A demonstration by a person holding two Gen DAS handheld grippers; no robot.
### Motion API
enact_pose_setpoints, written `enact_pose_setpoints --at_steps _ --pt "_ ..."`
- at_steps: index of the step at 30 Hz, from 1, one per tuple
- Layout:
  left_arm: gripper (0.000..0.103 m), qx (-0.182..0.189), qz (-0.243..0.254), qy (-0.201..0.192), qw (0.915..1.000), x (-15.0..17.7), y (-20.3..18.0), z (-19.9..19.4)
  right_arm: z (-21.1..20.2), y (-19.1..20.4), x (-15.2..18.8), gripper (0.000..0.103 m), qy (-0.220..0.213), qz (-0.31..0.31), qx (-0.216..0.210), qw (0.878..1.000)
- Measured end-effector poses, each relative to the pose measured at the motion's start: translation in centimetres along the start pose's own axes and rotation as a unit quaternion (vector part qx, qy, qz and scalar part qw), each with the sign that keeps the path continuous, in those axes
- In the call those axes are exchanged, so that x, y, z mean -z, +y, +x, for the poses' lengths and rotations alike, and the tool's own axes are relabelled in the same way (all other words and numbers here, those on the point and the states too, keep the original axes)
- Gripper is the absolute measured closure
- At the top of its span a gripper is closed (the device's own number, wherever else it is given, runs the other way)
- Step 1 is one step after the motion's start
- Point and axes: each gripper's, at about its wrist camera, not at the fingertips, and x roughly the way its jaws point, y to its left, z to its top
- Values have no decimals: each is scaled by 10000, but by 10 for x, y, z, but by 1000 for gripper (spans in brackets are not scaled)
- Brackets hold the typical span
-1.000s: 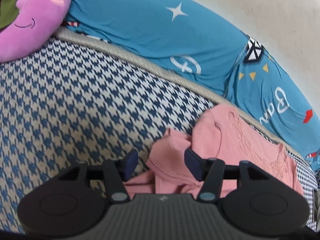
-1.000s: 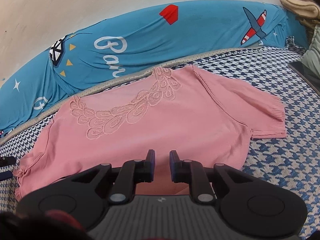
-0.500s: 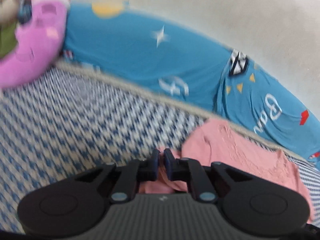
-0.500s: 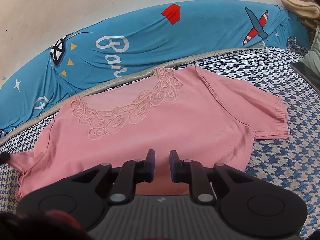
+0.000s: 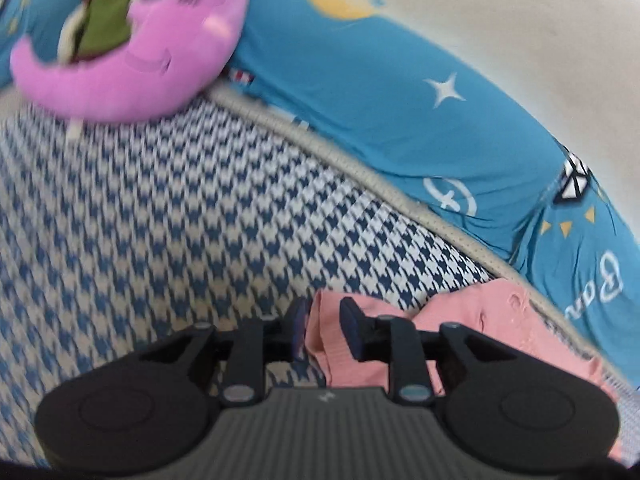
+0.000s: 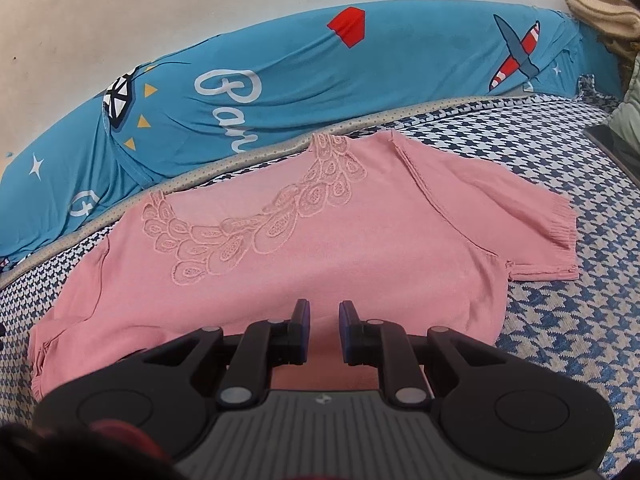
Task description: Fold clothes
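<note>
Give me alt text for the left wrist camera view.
The left gripper has a fold of the pink top between its jaws, over a blue-and-white houndstooth bed cover. Behind lie a blue printed bolster and a pink plush toy.

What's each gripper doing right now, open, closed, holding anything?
Left gripper: jaws just reopened a little, with the pink top's sleeve between them; a grip cannot be told.
Right gripper: narrowly parted at the top's hem; a grip cannot be told.

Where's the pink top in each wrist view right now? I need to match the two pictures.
Left wrist: pink top bunched at lower right, its sleeve edge between the left gripper fingers.
Right wrist: pink top spread flat across the centre, beyond the right gripper.
Shared landmark: the blue bolster with its black-and-white diamond print.
</note>
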Motion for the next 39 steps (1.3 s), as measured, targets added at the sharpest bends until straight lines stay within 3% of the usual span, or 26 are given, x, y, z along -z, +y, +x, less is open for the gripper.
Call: enact_pose_setpoints --at_steps 5,11,15,20,22,24,27,33,36,39 --pt "50 117 -152 205 9996 3 10 13 1 1 0 87 39 -17 -47 10000" --pt "44 175 -232 454 9985 8 10 34 3 0 0 87 72 -47 -33 10000" --pt "32 327 -422 575 9969 10 8 46 2 0 -1 87 67 -29 -27 10000" --pt "32 464 -545 606 9956 11 7 54 3 0 -1 87 82 -56 -30 9999" --pt "47 465 -534 570 9959 12 4 53 3 -1 -1 87 77 -38 -28 10000" --pt "80 466 -522 533 9961 13 0 53 4 -1 -2 87 79 -35 -18 10000" --pt "95 548 -503 441 9963 14 -5 49 4 -1 -2 87 82 -29 -15 10000" --pt "95 1018 98 -58 9947 18 -37 21 2 -1 -2 87 28 -64 -39 10000" --pt "95 1467 509 -45 9879 25 -58 9 1 -2 -2 87 23 -51 -37 10000" --pt "95 1991 927 226 9753 38 -80 4 0 -2 -3 87 -13 -45 -35 10000"
